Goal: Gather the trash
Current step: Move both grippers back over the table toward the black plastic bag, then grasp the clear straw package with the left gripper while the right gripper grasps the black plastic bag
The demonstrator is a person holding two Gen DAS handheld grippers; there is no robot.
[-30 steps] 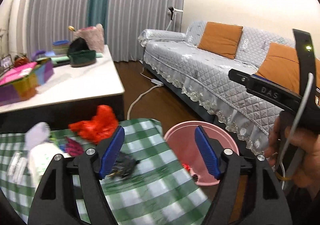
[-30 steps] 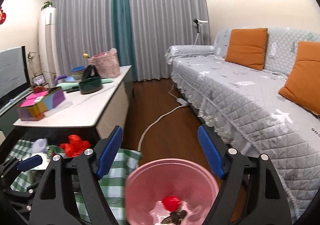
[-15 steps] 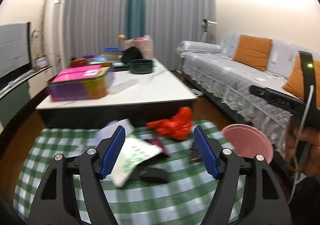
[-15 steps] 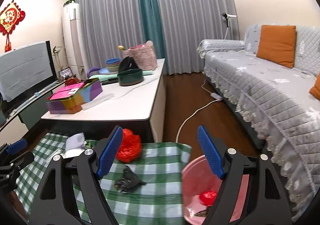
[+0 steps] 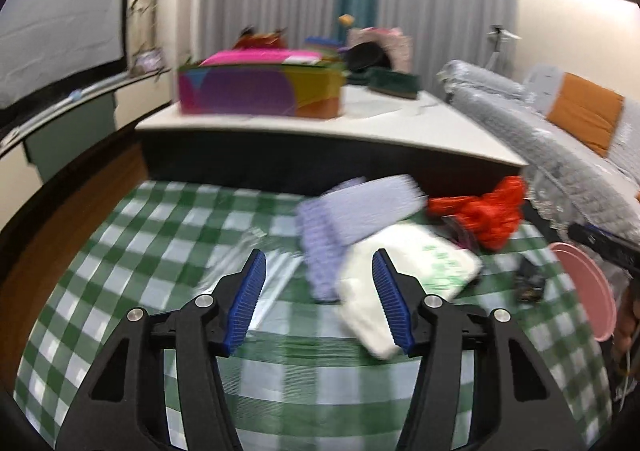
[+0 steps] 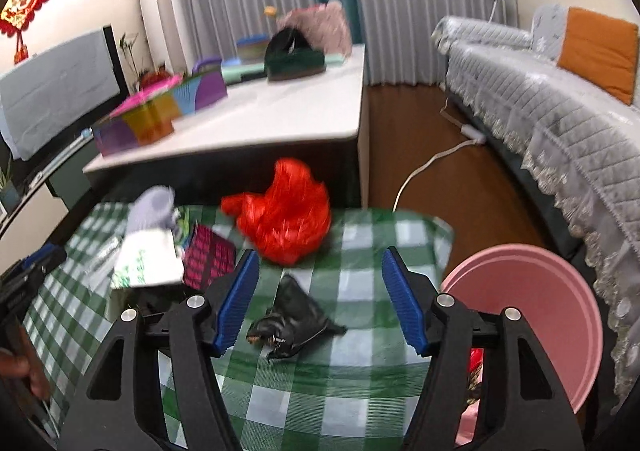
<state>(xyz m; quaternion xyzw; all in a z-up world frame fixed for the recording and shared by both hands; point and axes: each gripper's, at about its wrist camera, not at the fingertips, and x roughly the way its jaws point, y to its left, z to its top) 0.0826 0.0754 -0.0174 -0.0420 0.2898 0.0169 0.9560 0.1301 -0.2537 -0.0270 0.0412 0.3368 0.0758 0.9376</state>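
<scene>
Glossy crinkled red plastic bag (image 6: 285,211) on woven checked cloth (image 6: 352,251).

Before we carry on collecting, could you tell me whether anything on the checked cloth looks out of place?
Yes: loose trash lies scattered on the green checked cloth: a crumpled red plastic bag, a black wrapper, a white packet and a lilac one. The pink bin beside the cloth already holds some pieces.
</scene>
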